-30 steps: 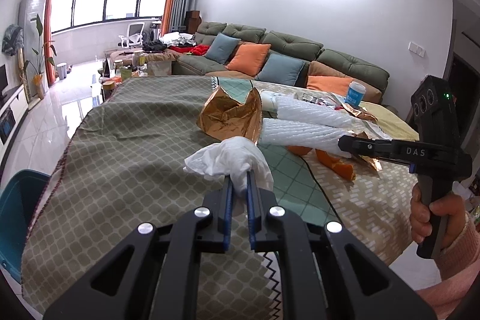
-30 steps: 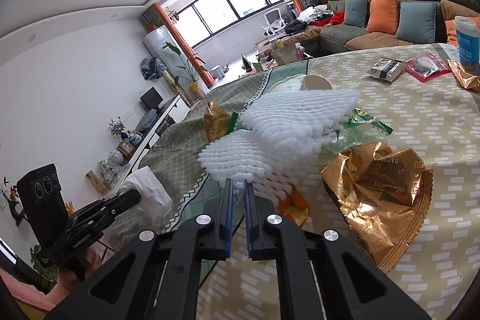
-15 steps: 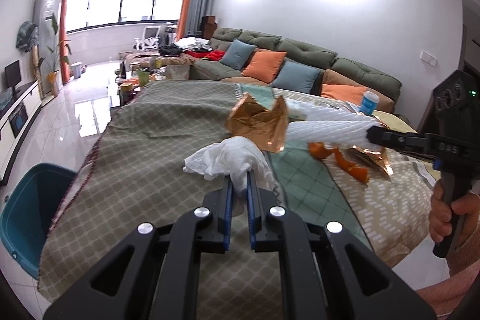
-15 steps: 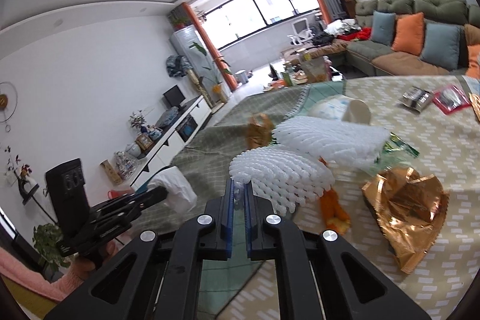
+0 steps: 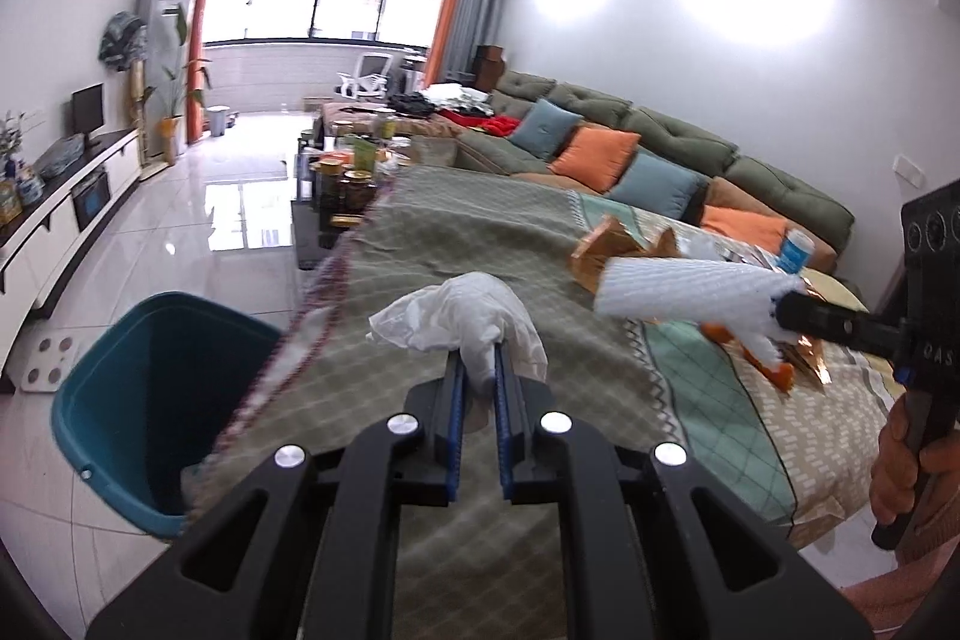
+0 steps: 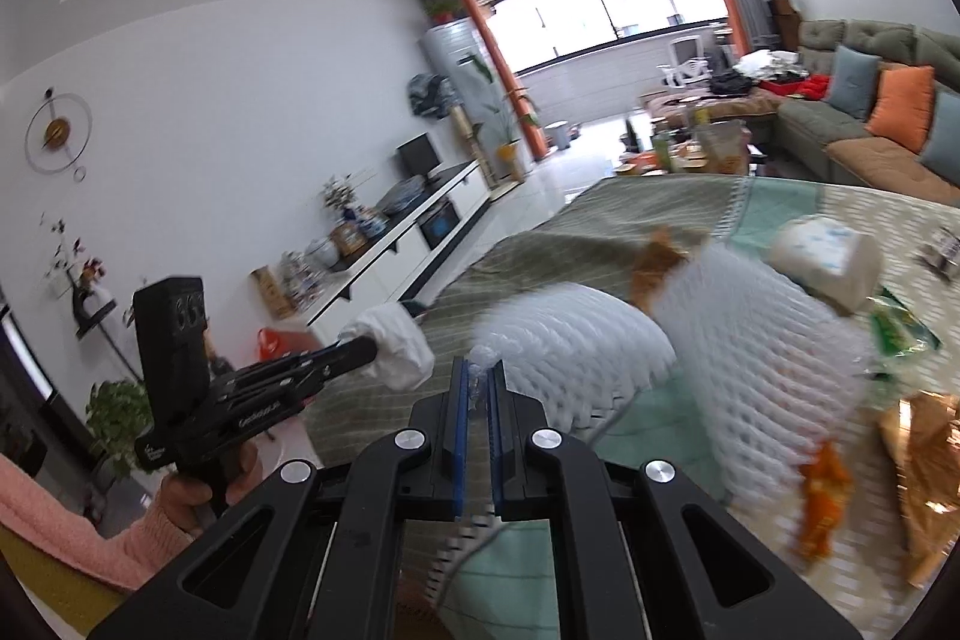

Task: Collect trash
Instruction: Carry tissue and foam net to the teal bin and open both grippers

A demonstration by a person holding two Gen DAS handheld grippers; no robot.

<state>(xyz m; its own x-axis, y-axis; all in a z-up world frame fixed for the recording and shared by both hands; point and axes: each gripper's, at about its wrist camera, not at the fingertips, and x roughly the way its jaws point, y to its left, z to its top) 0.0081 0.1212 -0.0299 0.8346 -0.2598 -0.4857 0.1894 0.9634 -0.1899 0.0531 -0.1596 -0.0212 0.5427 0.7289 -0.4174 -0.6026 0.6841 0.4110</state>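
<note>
White tissue [image 5: 462, 319] clenched in left gripper [image 5: 477, 370], foam netting [image 6: 576, 334] in right gripper [image 6: 477, 388]; teal bin [image 5: 150, 400] lies off tablecloth's [image 5: 456, 232] left edge, nearer the left.

Right gripper [image 6: 478, 376] clamped on white foam netting [image 6: 576, 340] above the cloth-covered desk [image 6: 540, 244], left gripper [image 6: 375, 349] at left gripping a crumpled white tissue [image 6: 399, 343], orange peel [image 6: 819, 511] blurred at right
</note>
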